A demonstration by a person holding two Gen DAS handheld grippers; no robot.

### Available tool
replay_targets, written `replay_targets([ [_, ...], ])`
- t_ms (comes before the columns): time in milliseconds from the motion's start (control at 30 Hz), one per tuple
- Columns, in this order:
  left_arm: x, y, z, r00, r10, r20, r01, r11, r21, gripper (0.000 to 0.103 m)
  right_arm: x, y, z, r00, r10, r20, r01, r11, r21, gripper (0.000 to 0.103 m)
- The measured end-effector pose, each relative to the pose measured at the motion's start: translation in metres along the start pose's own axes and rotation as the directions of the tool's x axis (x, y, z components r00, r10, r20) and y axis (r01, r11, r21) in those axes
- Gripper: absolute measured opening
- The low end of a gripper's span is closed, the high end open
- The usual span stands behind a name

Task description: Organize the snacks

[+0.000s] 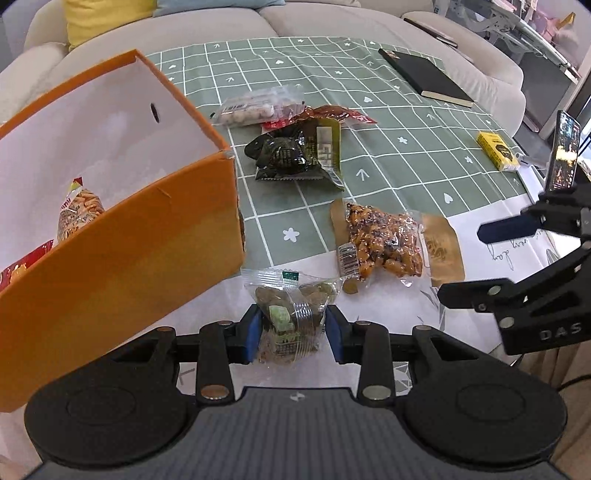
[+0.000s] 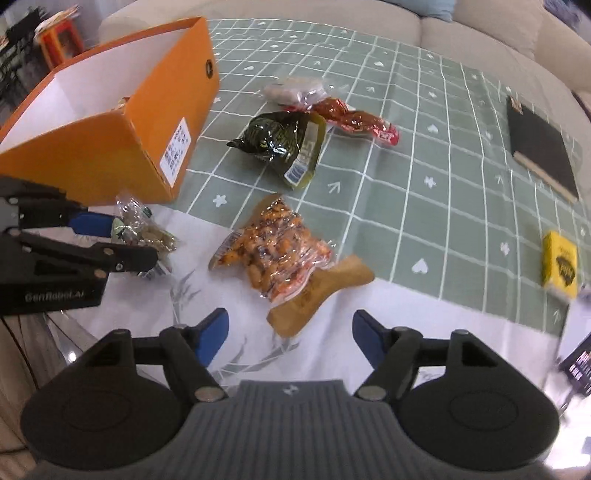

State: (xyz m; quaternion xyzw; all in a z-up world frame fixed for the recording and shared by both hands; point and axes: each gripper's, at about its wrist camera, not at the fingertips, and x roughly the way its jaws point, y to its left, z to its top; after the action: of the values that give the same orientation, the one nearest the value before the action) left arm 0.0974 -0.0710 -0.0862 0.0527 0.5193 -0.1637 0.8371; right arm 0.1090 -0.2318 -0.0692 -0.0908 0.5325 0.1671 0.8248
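My left gripper [image 1: 293,336] is shut on a clear green-bean snack packet [image 1: 291,314], just right of the orange box [image 1: 122,236]; the packet also shows in the right wrist view [image 2: 147,236]. The box [image 2: 110,140] holds a cracker pack [image 1: 79,210] and a red pack [image 1: 22,266]. My right gripper [image 2: 290,338] is open and empty, just short of the orange nut packet [image 2: 280,251], which also shows in the left wrist view [image 1: 384,243]. On the table lie a dark green packet [image 1: 295,151], a red packet [image 2: 354,120] and a pale packet [image 1: 258,105].
A black notebook [image 1: 424,75] lies at the far right of the green checked cloth [image 1: 388,158]. A yellow box [image 1: 496,149] and a phone on a stand [image 1: 563,151] sit at the right edge. A sofa [image 1: 221,33] runs behind the table.
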Motion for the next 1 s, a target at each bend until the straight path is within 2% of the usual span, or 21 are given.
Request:
replay_targets([
  [33,0.0,0.001,0.001,1.0,-0.003,0.0,0.003,1.0,-0.007,0.042,-0.001,0.0,0.002,1.0,0.009,0.008,-0.009,1.0,-0.018,0.072],
  [100,0.001,0.003,0.003,1.0,-0.005,-0.001,0.005,1.0,-0.019,0.042,0.002,0.0,0.008,0.999,0.007,0.033,-0.004,0.998,-0.066,0.083],
  [133,0.002,0.003,0.003,1.0,-0.004,-0.003,0.004,1.0,-0.019,0.042,0.006,-0.001,0.01,0.999,0.014,0.046,-0.01,0.995,-0.094,0.084],
  [300,0.002,0.001,0.005,1.0,0.006,-0.008,-0.006,1.0,-0.017,0.042,0.031,-0.002,0.022,0.998,0.042,0.042,-0.034,0.983,-0.182,0.085],
  [467,0.002,0.0,0.006,1.0,0.009,-0.013,-0.009,1.0,-0.006,0.042,0.049,0.007,0.026,0.996,0.054,0.072,-0.028,0.947,-0.321,0.09],
  [667,0.003,0.0,0.007,1.0,0.007,-0.018,-0.007,1.0,-0.005,0.042,0.069,0.004,0.028,0.998,0.065,0.026,-0.054,0.946,-0.321,0.09],
  [800,0.004,-0.001,0.008,1.0,0.008,-0.017,-0.008,1.0,-0.005,0.042,0.077,0.002,0.03,0.993,0.117,0.007,-0.111,0.96,-0.258,0.093],
  [933,0.005,-0.001,0.009,1.0,0.012,-0.015,-0.012,1.0,-0.002,0.042,0.079,0.004,0.029,0.991,0.126,0.034,-0.115,0.964,-0.239,0.09],
  [1000,0.005,-0.002,0.009,1.0,0.014,-0.015,-0.014,1.0,-0.001,0.042,0.075,0.005,0.03,0.99,0.127,0.062,-0.109,0.967,-0.23,0.073],
])
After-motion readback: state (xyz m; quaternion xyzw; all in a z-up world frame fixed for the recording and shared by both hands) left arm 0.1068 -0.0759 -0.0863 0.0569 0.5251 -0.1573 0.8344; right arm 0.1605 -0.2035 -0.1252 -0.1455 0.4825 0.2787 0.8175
